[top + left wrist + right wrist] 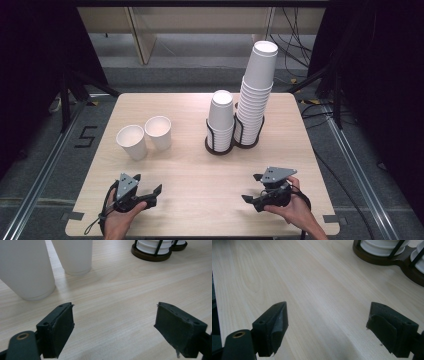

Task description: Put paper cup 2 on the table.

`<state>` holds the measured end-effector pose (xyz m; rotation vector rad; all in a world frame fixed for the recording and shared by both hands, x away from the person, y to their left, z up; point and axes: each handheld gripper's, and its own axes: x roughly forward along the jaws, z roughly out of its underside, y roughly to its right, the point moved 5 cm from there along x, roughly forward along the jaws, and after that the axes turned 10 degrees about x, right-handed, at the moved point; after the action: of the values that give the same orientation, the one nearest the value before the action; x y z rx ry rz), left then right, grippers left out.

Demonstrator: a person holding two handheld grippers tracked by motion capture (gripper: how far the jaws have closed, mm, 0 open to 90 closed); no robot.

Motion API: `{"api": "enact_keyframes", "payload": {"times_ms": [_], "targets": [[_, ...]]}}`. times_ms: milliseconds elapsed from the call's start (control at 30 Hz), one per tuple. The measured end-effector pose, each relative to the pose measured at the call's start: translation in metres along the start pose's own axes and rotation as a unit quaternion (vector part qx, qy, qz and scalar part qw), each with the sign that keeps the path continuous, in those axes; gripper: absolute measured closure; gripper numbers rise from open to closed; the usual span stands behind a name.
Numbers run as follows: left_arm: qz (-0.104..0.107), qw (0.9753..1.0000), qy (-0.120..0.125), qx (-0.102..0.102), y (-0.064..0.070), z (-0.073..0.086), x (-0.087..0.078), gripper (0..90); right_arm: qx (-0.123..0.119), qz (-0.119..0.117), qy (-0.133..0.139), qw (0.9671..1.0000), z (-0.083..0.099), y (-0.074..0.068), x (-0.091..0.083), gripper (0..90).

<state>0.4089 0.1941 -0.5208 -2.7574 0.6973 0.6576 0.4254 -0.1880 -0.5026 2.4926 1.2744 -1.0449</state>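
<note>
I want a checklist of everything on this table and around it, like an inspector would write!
Surface: pale wooden table, bare between the things.
Job's things: two loose paper cups, left cup and right cup, upright, close together, rims open. Short cup stack and tall cup stack, each upside down in a dark wire holder.
Clutter: nothing seen.
Grippers: left claw open, holding nothing, resting near the table's front edge; right claw open, holding nothing.
Cables: a black cable trails from the left claw; loose cables on the floor behind.
Surroundings: grey floor, dark curtains at both sides.
</note>
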Motion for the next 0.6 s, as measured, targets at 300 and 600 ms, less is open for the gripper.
{"api": "enact_keyframes", "payload": {"times_ms": [300, 600], "targets": [[0.033, 0.9994, 0.006, 0.013, 0.020, 0.002, -0.007, 14.6, 0.003, 0.004, 0.009, 0.9999, 0.003, -0.001, -0.004, 17.5], [0.050, 0.9985, 0.006, 0.022, 0.033, 0.003, -0.012, 14.6, 0.007, 0.002, 0.010, 0.9999, 0.008, -0.005, -0.006, 17.5]]}}
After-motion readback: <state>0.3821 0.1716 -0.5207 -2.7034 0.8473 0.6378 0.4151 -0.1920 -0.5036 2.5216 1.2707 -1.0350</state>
